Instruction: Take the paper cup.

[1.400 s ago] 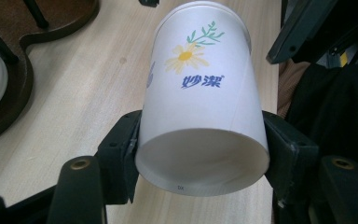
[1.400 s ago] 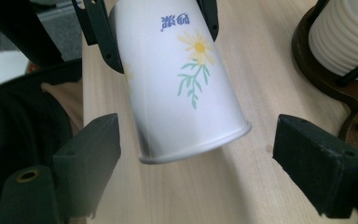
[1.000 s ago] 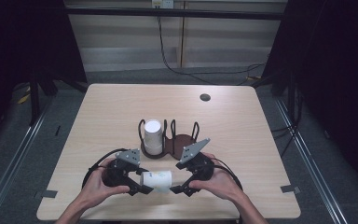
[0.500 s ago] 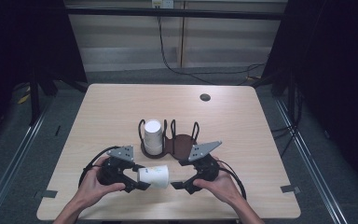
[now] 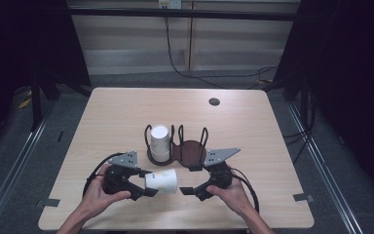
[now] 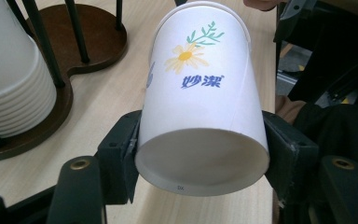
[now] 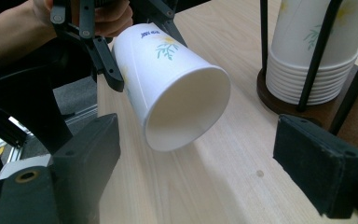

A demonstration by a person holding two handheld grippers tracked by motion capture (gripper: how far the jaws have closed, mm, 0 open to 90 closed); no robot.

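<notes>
White flower-printed paper cup (image 6: pixel 200 116): being clamped sideways near its base by the left gripper (image 6: pixel 200 154), above the light wooden table (image 5: pixel 126 117). Right gripper (image 7: pixel 205 172): being held wide apart, touching nothing, facing the cup's mouth.

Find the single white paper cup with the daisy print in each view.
High view: white paper cup lies sideways, low centre.
Left gripper view: centre, clamped between the jaws.
Right gripper view: upper centre, mouth toward the camera.
Shared landmark: dark wooden cup rack holding stacked cups.

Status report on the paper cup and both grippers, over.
Left gripper shut on paper cup, held sideways. Right gripper open, facing its mouth, apart. Cup stack in holder behind; nothing between.
</notes>
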